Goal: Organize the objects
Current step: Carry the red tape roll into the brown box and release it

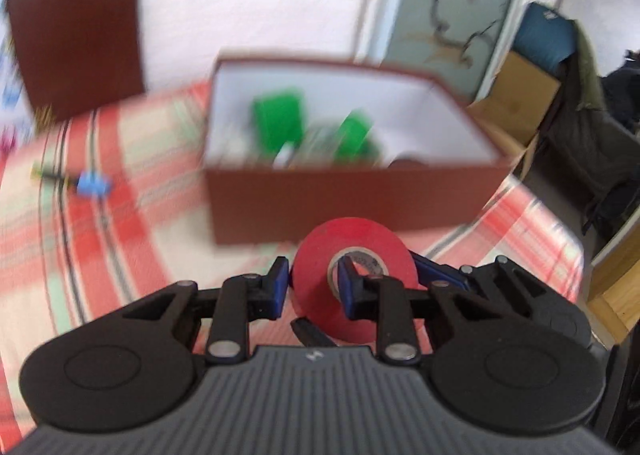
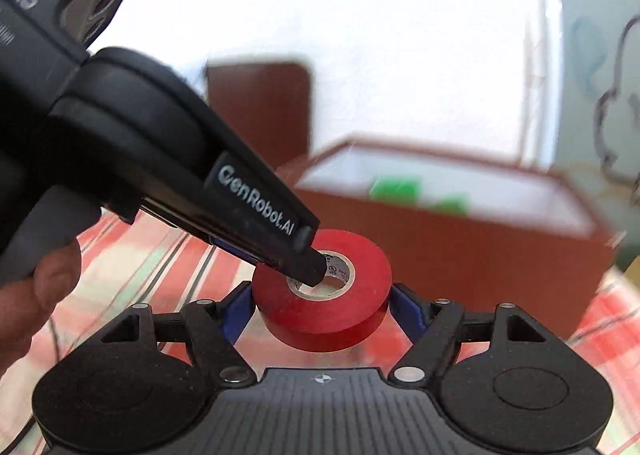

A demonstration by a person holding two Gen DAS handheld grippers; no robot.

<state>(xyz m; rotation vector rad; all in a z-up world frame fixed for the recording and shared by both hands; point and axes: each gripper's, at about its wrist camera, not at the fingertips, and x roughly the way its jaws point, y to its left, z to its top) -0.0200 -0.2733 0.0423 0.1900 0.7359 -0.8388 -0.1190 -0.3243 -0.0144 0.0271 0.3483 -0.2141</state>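
Red tape roll is seen closest to both cameras, lifted above a bench covered in a red and green checked cloth. It is gripped by two grippers at once. The right gripper is clamped across the roll's outer rim, one blue pad on each side. The left gripper is closed on the roll's wall, with one finger pushed through the cardboard core and the other pressed on the outside.

Just beyond the roll stands an open brown box with a white lining; green items, too blurred to name, lie inside. A brown lid leans against the wall behind.

A handover or a shared carry towards the box seems to be under way. Next, one gripper would need to be released so the roll can be lifted over the near wall and set inside.
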